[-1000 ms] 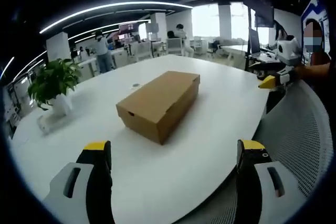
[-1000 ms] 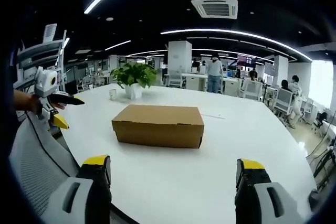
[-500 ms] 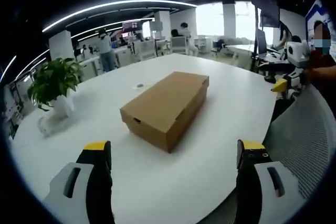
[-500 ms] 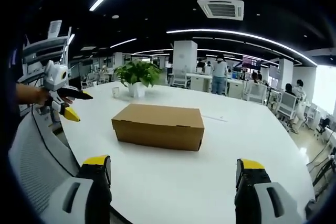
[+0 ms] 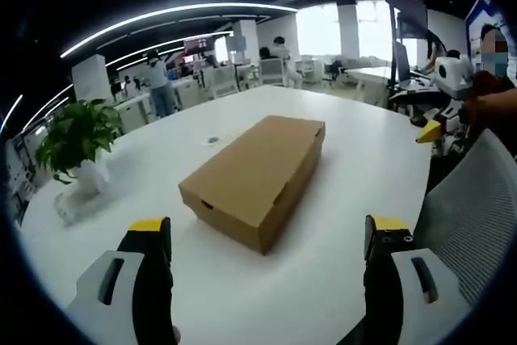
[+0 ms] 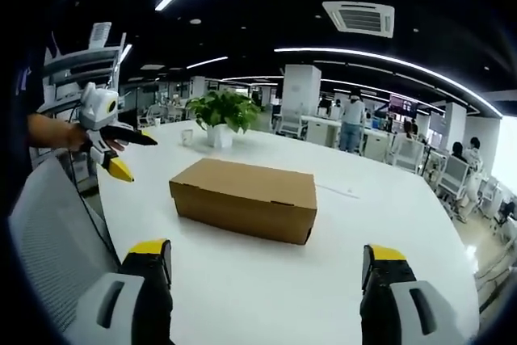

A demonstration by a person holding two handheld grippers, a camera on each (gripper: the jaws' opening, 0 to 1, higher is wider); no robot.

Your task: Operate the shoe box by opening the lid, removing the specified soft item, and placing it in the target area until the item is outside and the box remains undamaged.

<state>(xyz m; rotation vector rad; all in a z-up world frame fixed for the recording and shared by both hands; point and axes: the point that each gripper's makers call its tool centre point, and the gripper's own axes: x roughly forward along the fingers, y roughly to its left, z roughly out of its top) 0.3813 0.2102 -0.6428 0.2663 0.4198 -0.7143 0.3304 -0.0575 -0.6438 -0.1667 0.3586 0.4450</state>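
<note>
A closed brown cardboard shoe box (image 5: 257,174) lies on the white table (image 5: 242,280), its lid down. In the right gripper view the same shoe box (image 6: 245,198) sits mid-table. My left gripper (image 5: 266,236) is open, its jaws wide apart in front of the box and not touching it. It also appears at the left of the right gripper view as the left gripper (image 6: 119,151), held by a hand. My right gripper (image 6: 265,258) is open too, short of the box. The right gripper (image 5: 436,117) appears at the far right of the left gripper view.
A potted green plant (image 5: 79,139) stands at the table's left; the plant (image 6: 222,111) is behind the box in the right gripper view. A grey mesh chair back (image 5: 472,224) is near the table edge. People and desks fill the office behind.
Both cameras have moved closer to the table and box. The box has not moved. In the right gripper view the left gripper has shifted rightward, toward the table.
</note>
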